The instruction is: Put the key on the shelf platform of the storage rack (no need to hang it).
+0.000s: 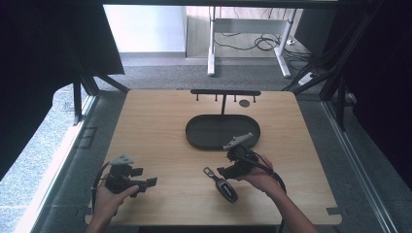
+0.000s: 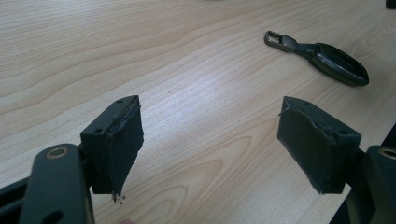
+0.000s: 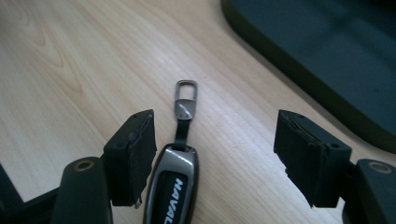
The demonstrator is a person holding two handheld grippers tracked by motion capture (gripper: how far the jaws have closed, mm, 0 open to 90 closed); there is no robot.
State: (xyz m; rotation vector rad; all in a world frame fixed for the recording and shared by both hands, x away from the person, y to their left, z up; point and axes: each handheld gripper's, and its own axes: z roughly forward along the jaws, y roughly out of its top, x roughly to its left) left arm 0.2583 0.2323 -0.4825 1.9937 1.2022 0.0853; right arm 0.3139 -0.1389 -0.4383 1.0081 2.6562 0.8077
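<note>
key fob (image 3: 170,186) btm cut off, lettering partly hidden, tray (image 3: 327,51) cropped

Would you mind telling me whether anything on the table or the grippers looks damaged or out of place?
The black pads on the left gripper look worn, with frayed, peeling edges, and the right gripper shows similar fraying. Otherwise, the car key lies flat on the table beside the empty tray.
</note>
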